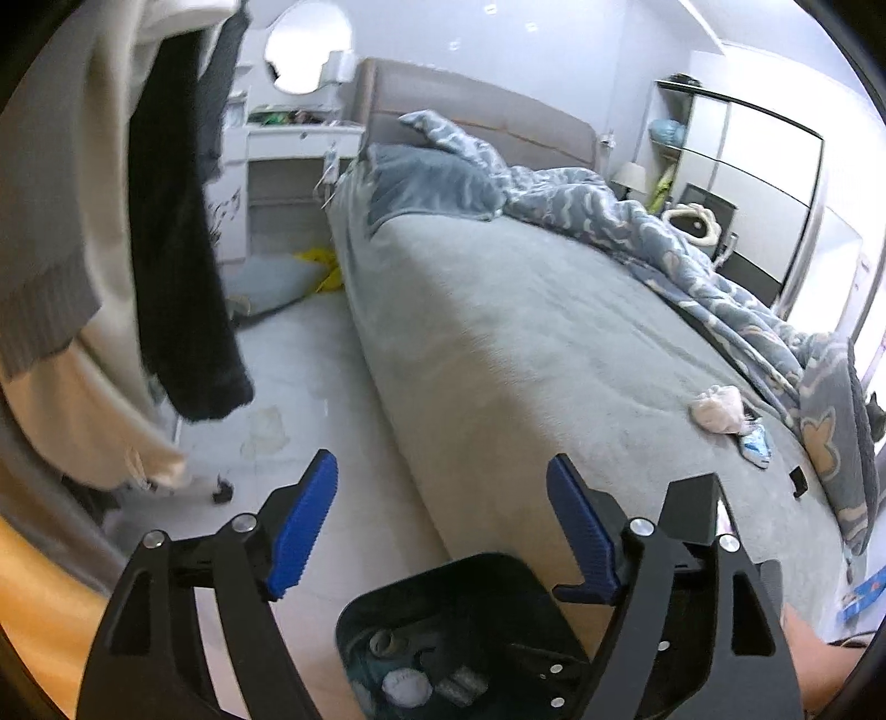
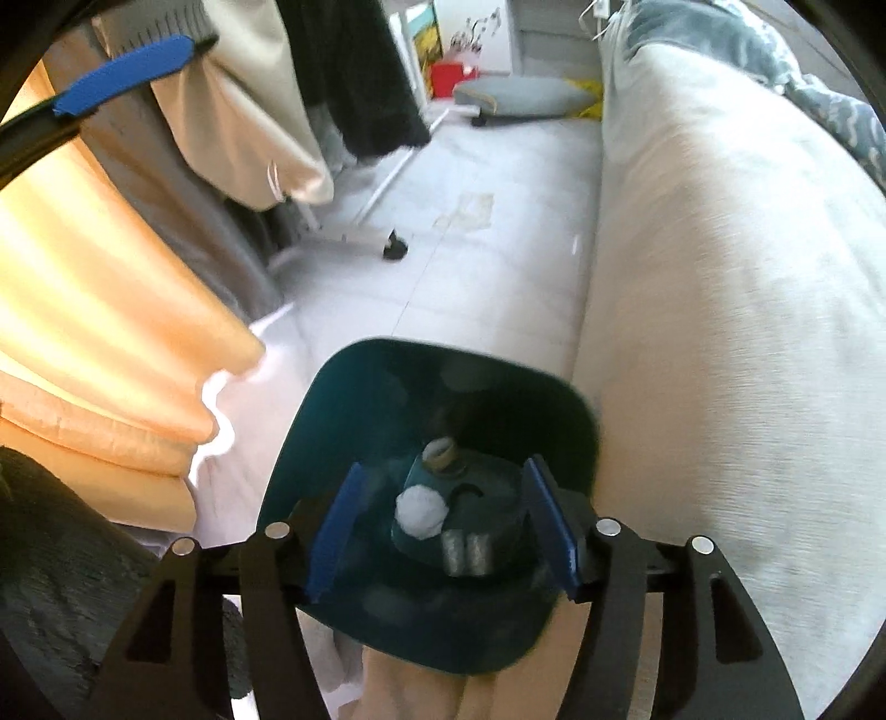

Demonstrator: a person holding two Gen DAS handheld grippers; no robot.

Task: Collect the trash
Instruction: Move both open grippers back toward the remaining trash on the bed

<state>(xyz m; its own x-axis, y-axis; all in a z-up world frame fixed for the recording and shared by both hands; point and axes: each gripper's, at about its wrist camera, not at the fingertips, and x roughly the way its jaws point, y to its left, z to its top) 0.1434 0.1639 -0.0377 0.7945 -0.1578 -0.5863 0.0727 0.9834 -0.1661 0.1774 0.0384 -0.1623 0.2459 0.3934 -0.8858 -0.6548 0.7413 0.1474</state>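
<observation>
Bedroom w/ pale tiled floor (image 1: 310, 354) at centre-left. Big bed (image 1: 526, 332) in grey sheet fills the middle, padded headboard (image 1: 476, 105) at top, rumpled blue patterned duvet (image 1: 637, 232) along the right. White dresser (image 1: 288, 166) w/ round mirror (image 1: 307, 44) upper left. Clothes on a rack (image 1: 166, 221) at left edge. Orange curtain (image 2: 111, 288) left of right-wrist view, bright daylight far right

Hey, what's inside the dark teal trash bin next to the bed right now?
Inside the trash bin: a white crumpled wad, a small tape roll and two silvery wrapped pieces, all on the bottom. The right claw, open, hides the near corners.
</observation>
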